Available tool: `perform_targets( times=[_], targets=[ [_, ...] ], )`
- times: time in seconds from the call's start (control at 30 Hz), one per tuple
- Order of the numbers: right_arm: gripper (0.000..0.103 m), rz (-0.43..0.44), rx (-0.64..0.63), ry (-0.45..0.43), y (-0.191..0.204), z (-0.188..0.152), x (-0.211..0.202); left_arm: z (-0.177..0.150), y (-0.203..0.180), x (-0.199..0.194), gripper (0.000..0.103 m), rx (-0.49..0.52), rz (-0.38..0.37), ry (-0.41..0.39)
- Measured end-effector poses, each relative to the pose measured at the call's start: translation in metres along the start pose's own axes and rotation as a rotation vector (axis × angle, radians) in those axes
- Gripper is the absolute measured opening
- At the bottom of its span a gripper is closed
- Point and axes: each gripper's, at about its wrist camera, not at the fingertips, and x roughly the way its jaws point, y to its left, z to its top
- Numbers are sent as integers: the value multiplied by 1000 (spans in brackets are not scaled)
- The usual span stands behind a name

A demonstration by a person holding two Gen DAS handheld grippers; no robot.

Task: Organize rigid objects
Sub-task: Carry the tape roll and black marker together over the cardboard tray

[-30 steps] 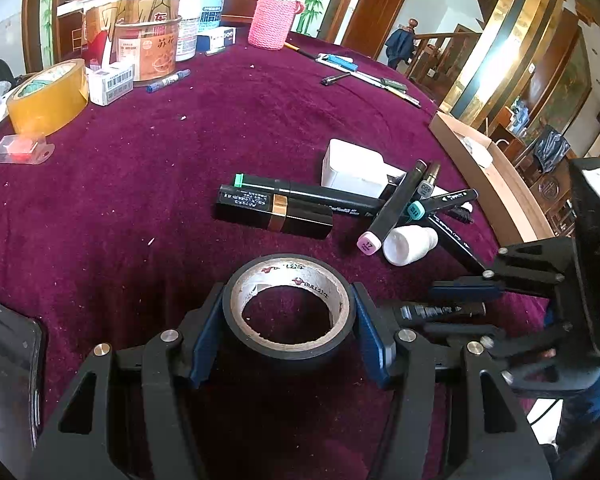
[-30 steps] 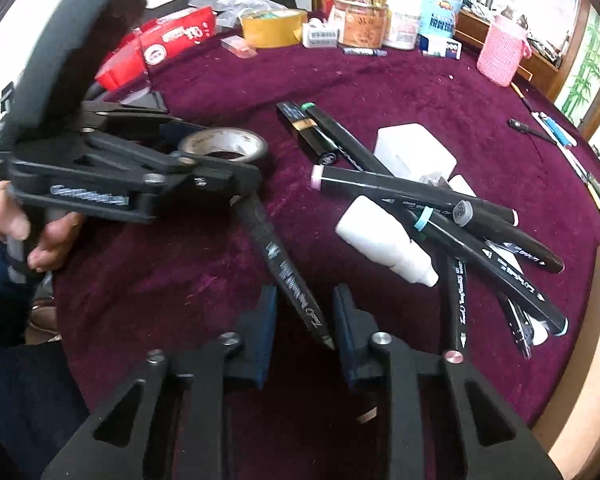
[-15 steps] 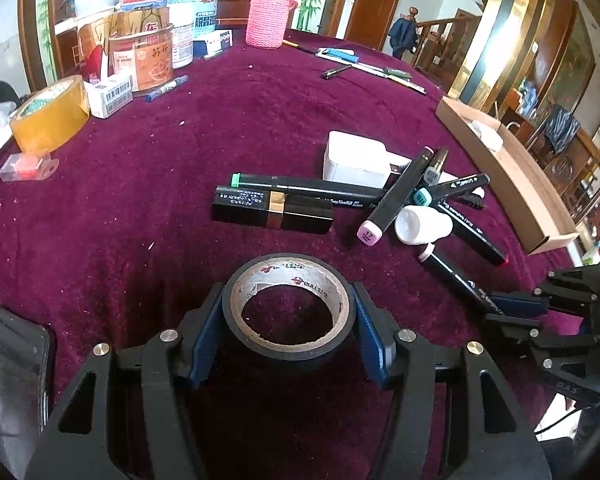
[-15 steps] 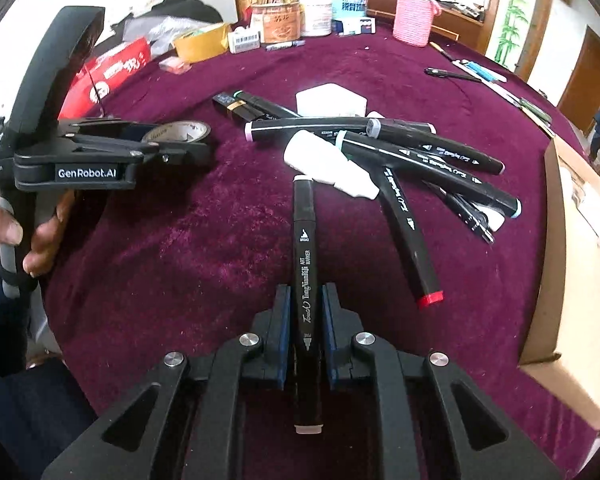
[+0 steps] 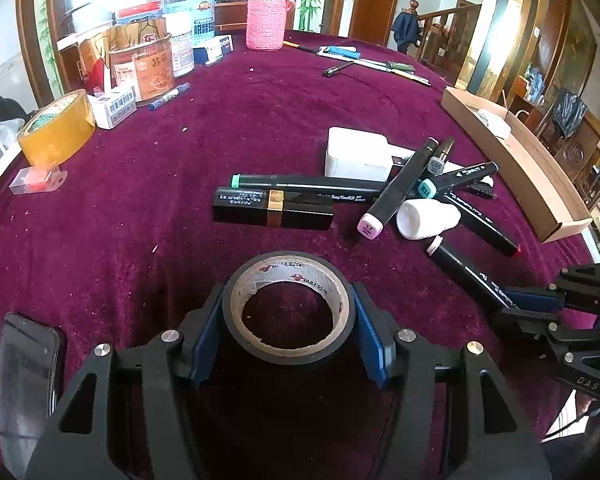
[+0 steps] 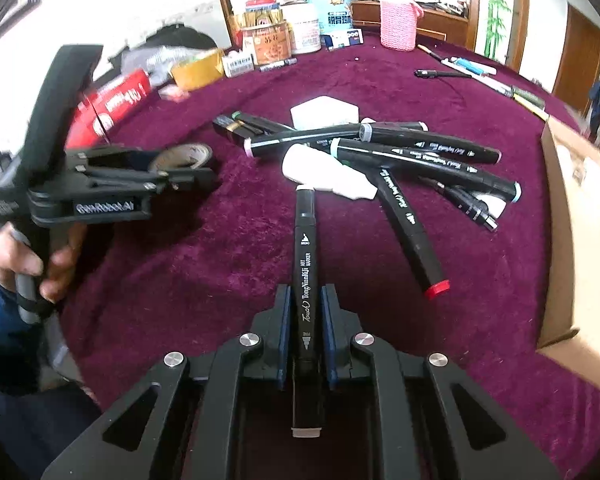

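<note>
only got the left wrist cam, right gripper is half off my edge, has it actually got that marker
Observer: yes. The right gripper is shut on the black marker, which lies lengthwise between the pads, its tail sticking back toward the camera.
Operator: ok, i'm clamped on the black tape roll, anything off my left edge
Observer: a red box lies on the table there, next to the yellow tape roll.
Operator: who's holding my gripper
Observer: a hand is wrapped round the handle of the left gripper.
</note>
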Motion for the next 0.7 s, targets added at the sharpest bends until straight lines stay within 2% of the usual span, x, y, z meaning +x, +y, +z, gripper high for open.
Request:
perform_targets(
  times=[0.33,0.7],
  targets=[
    [13,51,41,-89,-5,-4,-23,4,-20,-16,58,33,-18,-36],
    [13,81,219,-194,-49,-13,-49,27,-78,-28,58,120,-94,-63]
  ],
)
